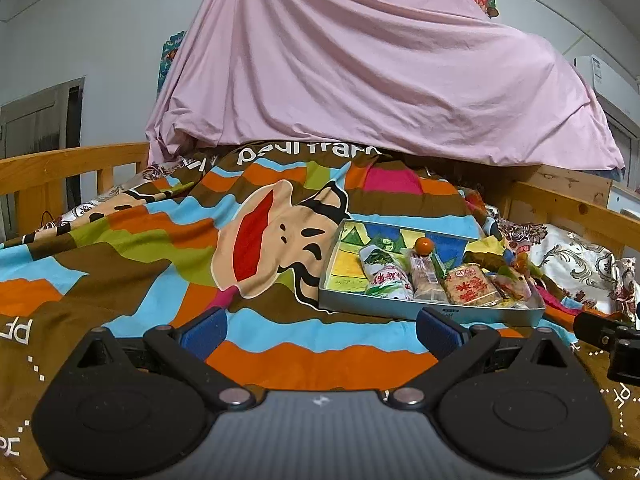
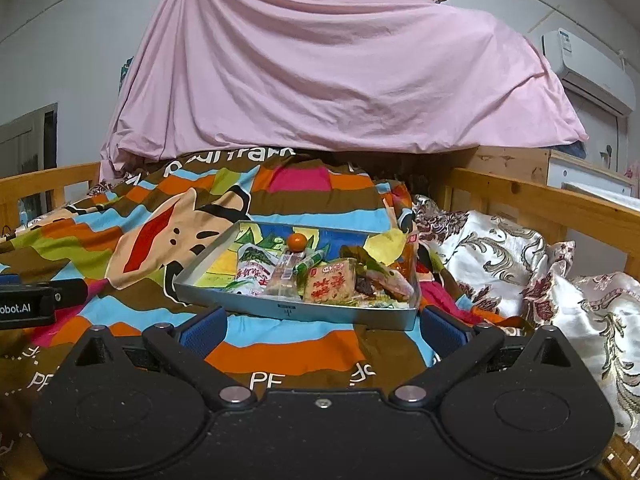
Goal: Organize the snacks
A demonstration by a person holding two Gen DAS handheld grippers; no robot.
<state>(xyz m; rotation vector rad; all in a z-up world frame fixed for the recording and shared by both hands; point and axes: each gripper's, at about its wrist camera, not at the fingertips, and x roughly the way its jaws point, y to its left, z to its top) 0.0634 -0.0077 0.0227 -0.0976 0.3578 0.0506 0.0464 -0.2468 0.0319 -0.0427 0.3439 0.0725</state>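
On the bed, snack packets (image 2: 328, 282) and an orange (image 2: 297, 242) fill the tray (image 2: 288, 312); both the left gripper (image 1: 320, 330) and right gripper (image 2: 320, 330) hover wide and empty, so sorting could be pending or finished

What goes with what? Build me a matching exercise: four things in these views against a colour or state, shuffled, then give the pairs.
Things
1. small round fruit
2. tray
3. sheet draped at the back
4. right gripper

Colour or state
A. pink
B. open, holding nothing
C. orange
D. grey metal, holding snack packets

Pairs: 1-C, 2-D, 3-A, 4-B
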